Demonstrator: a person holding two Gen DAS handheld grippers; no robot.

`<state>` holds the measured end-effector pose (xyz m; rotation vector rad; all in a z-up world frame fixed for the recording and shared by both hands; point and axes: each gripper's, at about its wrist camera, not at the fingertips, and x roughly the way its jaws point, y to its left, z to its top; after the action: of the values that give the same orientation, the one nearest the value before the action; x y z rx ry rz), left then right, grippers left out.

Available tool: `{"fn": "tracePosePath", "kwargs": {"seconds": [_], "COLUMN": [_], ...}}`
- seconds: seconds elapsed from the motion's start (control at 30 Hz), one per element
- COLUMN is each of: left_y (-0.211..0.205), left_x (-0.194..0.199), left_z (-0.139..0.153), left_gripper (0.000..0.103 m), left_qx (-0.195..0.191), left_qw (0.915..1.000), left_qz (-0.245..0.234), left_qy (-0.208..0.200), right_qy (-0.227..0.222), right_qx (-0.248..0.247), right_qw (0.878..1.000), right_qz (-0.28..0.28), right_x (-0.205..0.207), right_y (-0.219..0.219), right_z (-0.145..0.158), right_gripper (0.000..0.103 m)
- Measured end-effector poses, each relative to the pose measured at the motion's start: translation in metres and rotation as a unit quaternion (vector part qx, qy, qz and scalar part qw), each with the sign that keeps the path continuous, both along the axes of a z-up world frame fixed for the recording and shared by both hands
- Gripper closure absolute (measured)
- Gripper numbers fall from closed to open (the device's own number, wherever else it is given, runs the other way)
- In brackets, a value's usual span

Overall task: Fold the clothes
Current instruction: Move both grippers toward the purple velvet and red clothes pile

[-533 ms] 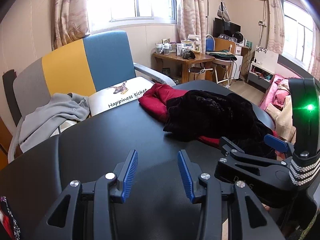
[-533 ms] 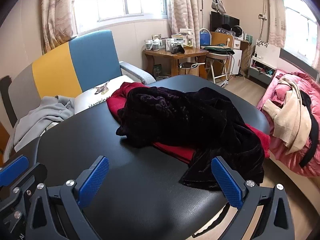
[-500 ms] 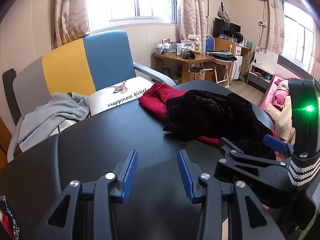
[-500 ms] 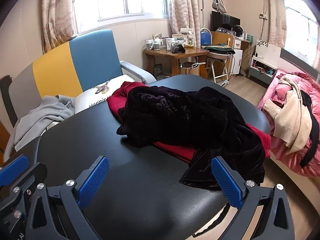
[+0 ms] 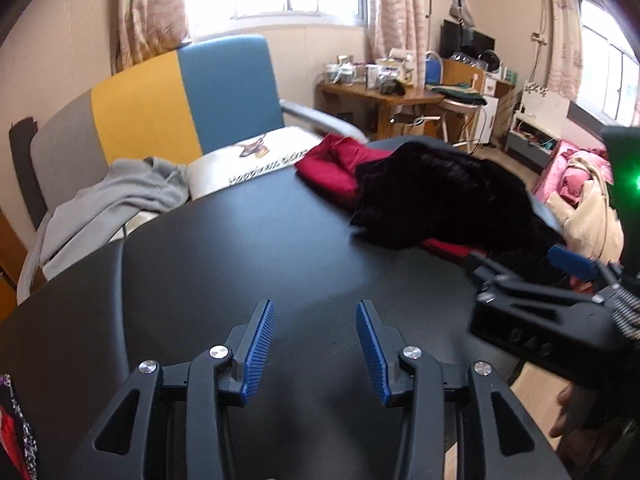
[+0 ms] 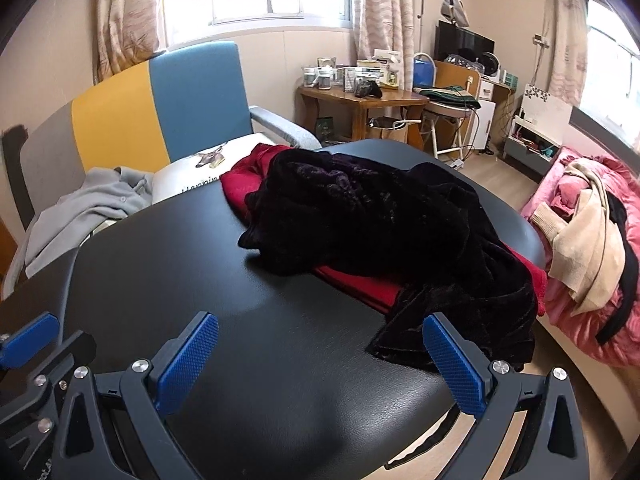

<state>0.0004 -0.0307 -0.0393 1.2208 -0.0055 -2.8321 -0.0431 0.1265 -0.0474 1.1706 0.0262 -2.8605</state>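
Your left tool [image 5: 316, 344] and right tool [image 6: 320, 364] sit side by side over near edge of worktop [image 6: 280, 320], nothing between either pair of fingers. Velvet garment [image 6: 360, 216] heaped on far right of worktop, lying on top of second garment [image 6: 244, 178] (one end trails over right edge). Armchair [image 6: 192, 96] behind worktop, left; hoodie [image 6: 84, 204] on its seat. Bed [image 6: 600, 332] right of worktop, clothes piled on it.
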Motion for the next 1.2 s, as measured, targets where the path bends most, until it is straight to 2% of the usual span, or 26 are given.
{"fn": "tracePosePath", "kwargs": {"seconds": [0.2,0.3,0.37,0.4,0.43,0.5,0.63,0.73,0.8,0.9,0.93,0.97,1.0,1.03,1.07,1.1,1.17,1.2], "left_y": [-0.032,-0.051,-0.070,-0.079,-0.087,-0.105,-0.142,-0.159,-0.163,-0.168,-0.170,-0.171,-0.172,-0.173,-0.177,-0.185,-0.192,-0.191], "left_x": [0.015,0.028,0.034,0.036,0.037,0.039,0.042,0.045,0.048,0.051,0.052,0.051,0.051,0.050,0.051,0.053,0.059,0.059], "left_z": [-0.027,-0.048,-0.066,-0.073,-0.081,-0.095,-0.119,-0.132,-0.133,-0.135,-0.136,-0.136,-0.137,-0.137,-0.138,-0.142,-0.143,-0.143], "left_gripper": [0.056,0.056,0.056,0.056,0.056,0.056,0.056,0.056,0.055,0.052,0.051,0.047,0.042,0.039,0.031,0.028,0.028,0.028], "left_qx": [0.018,0.008,0.009,0.014,0.019,0.029,0.063,0.073,0.071,0.075,0.077,0.078,0.078,0.079,0.090,0.122,0.147,0.142], "left_qw": [0.9998,0.9998,0.9994,0.9989,0.9982,0.9960,0.9883,0.9831,0.9823,0.9807,0.9801,0.9792,0.9783,0.9774,0.9754,0.9700,0.9672,0.9679], "left_qz": [0.008,0.015,0.024,0.030,0.036,0.056,0.103,0.130,0.139,0.150,0.152,0.157,0.161,0.166,0.172,0.182,0.183,0.181], "left_qy": [-0.008,-0.009,-0.024,-0.034,-0.044,-0.063,-0.093,-0.106,-0.103,-0.101,-0.101,-0.102,-0.103,-0.104,-0.105,-0.106,-0.098,-0.100], "right_qy": [0.007,-0.007,-0.019,-0.021,-0.022,-0.022,0.013,0.027,0.007,-0.033,-0.047,-0.060,-0.062,-0.066,-0.068,-0.063,-0.051,-0.045], "right_qx": [0.001,-0.044,-0.086,-0.107,-0.127,-0.151,-0.132,-0.067,-0.030,0.021,0.037,0.050,0.047,0.045,0.041,0.030,-0.002,-0.021], "right_qw": [0.999,0.997,0.995,0.993,0.991,0.988,0.991,0.997,0.999,0.998,0.997,0.996,0.996,0.996,0.996,0.997,0.997,0.996], "right_qz": [0.034,0.058,0.056,0.050,0.044,0.027,-0.009,0.010,0.033,0.052,0.055,0.051,0.049,0.041,0.035,0.040,0.059,0.072], "right_x": [0.005,0.002,-0.004,-0.007,-0.011,-0.021,-0.040,-0.065,-0.087,-0.114,-0.122,-0.127,-0.127,-0.127,-0.126,-0.121,-0.107,-0.097], "right_y": [-0.007,0.004,0.025,0.038,0.052,0.077,0.114,0.111,0.106,0.101,0.099,0.097,0.099,0.099,0.099,0.097,0.086,0.077], "right_z": [-0.005,-0.015,-0.023,-0.025,-0.027,-0.028,-0.019,-0.014,-0.020,-0.034,-0.039,-0.043,-0.044,-0.044,-0.043,-0.041,-0.033,-0.029], "right_gripper": [0.000,0.000,0.011,0.027,0.037,0.037,0.036,0.033,0.025,0.024,0.029,0.040,0.082,0.096,0.096,0.096,0.096,0.096]}}
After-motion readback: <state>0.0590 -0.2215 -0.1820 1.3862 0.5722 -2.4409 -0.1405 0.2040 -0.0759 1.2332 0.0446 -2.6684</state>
